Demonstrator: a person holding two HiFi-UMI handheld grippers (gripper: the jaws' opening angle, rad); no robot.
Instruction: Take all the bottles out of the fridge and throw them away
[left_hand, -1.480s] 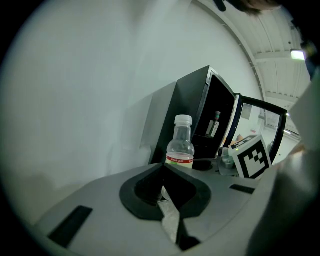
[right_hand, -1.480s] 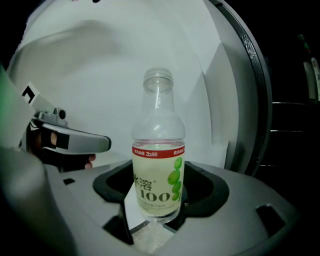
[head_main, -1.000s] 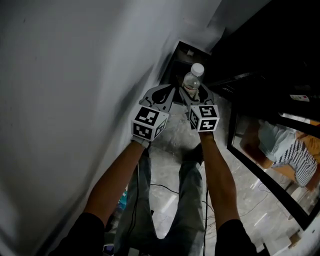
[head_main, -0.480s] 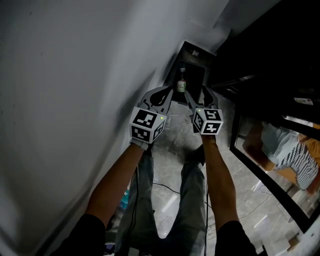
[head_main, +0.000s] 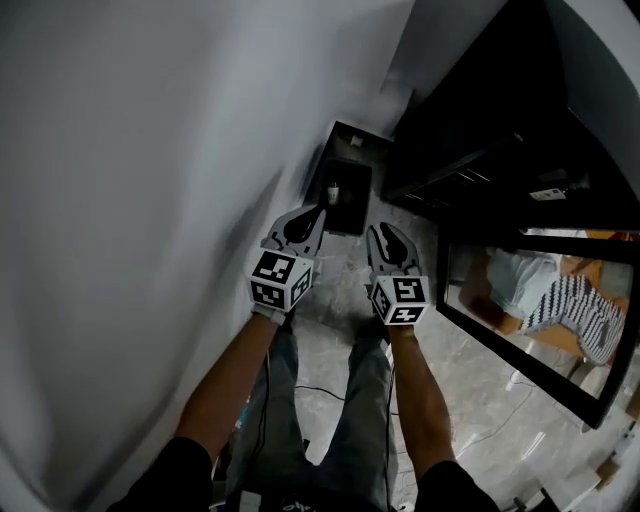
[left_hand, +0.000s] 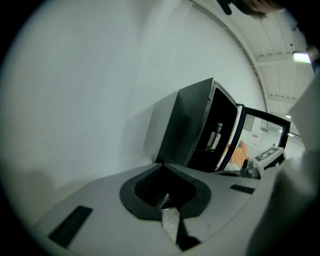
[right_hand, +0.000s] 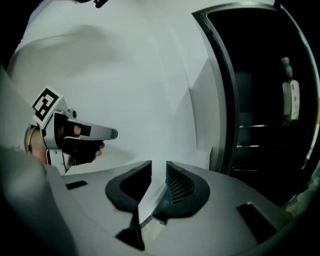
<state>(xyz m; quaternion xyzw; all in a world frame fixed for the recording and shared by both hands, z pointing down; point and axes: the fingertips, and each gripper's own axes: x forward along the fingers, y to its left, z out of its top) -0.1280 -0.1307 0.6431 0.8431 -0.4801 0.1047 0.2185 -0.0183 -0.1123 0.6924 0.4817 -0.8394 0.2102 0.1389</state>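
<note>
Left tongs (head_main: 312, 212) pressed together, empty. Right tongs (head_main: 380, 235) have just been closing, slim gap left, nothing between. Bottle (right_hand: 290, 98) stands upright in my fridge (right_hand: 255, 70), neck up. Another bottle (head_main: 333, 190) sits in the bin (head_main: 352, 212).

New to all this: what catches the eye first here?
Two grippers with black-and-white marker cubes sit mid-picture in the head view: the left gripper shut and empty, the right gripper with jaws just closed to a narrow gap, nothing between them. Beyond them a dark bin by the white wall holds a bottle; a second bottle stands in the open black fridge.
</note>
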